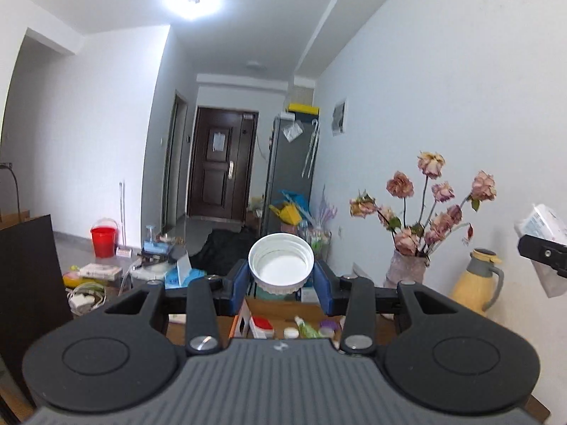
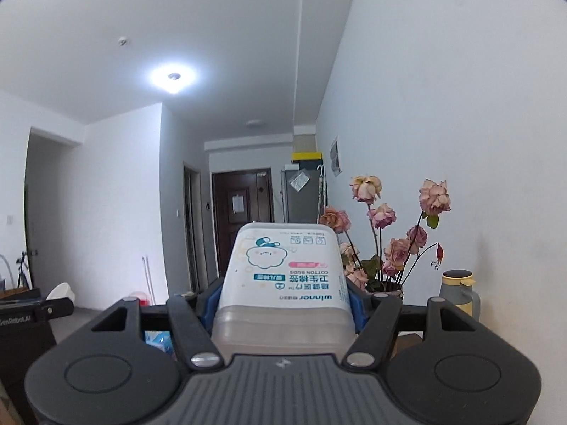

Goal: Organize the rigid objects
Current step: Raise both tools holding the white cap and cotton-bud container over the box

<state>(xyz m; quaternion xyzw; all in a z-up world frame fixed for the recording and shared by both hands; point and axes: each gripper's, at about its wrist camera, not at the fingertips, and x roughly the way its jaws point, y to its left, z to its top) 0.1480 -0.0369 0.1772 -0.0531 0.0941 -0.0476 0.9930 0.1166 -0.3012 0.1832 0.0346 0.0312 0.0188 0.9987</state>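
left gripper [image 1: 281,276] clamps round white ribbed plastic screw lid [image 1: 281,264], aloft over open cardboard box [image 1: 283,310] | right gripper [image 2: 281,304] grips translucent plastic cotton-bud box [image 2: 283,283], raised clear | vase of dried pink roses [image 1: 407,248] along table's right wall edge

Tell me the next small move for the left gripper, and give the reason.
Probably lower the left gripper toward the cardboard box below it: it is shut on the white lid, held in the air, and small items already sit in that box.
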